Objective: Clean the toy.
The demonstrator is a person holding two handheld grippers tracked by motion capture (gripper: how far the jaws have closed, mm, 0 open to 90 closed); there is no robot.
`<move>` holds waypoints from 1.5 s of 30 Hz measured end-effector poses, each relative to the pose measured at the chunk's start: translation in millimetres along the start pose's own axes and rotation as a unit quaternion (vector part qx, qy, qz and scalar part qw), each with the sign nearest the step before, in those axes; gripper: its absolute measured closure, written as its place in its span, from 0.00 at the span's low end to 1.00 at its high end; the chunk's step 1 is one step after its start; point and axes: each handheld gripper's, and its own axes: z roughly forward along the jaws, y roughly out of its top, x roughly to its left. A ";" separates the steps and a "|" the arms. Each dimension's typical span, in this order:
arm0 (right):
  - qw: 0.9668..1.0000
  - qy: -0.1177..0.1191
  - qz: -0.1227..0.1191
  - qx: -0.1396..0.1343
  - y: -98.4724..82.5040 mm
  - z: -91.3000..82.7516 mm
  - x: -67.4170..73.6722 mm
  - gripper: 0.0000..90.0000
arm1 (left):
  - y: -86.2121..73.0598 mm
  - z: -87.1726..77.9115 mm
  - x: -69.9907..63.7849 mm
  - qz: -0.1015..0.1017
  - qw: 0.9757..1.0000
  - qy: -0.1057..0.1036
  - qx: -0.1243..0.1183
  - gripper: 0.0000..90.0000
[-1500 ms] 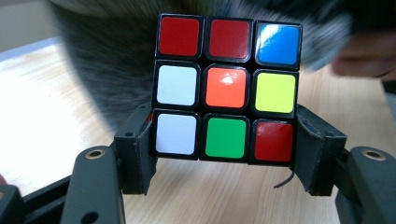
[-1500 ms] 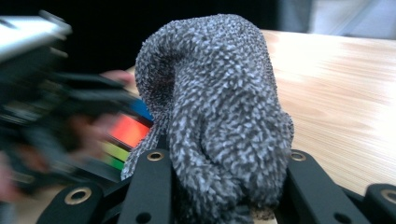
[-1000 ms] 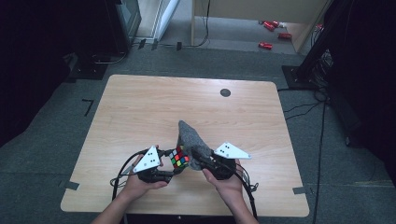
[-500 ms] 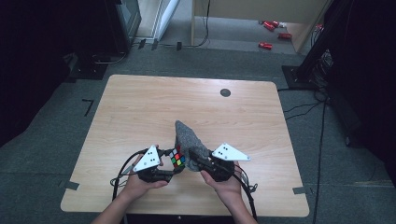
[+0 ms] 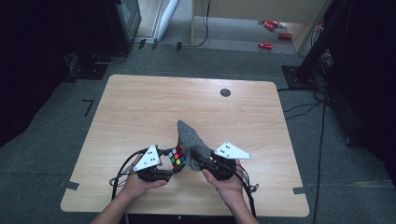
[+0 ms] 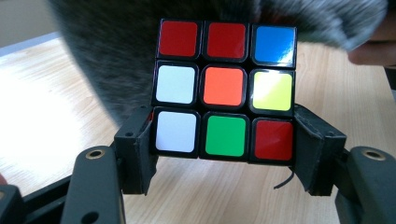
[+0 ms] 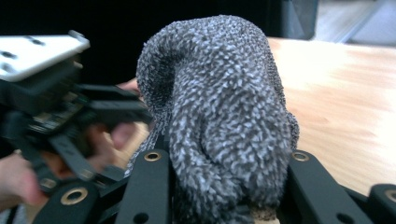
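Wooden table [image 5: 140,107], cube and cloth held at its near edge.
Left tongs [image 6: 224,154] clamped the puzzle cube [image 6: 225,88]; right tongs [image 7: 224,186] pinched the grey cloth [image 7: 219,102] beside it. Wiping seemed underway; next, the cloth needed pressing against a cube face.

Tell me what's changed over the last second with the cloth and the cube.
The right gripper has carried the grey cloth slightly left, closer against the puzzle cube. Nothing was grasped or released: the left gripper still clamps the cube, the right still holds the cloth, and both hands remain near the table's front edge.
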 end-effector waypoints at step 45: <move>0.999 -0.040 0.027 0.019 -11.0 1.9 -17.3 0.75 | -0.7 -8.2 9.4 -0.024 0.999 0.011 -0.022 0.38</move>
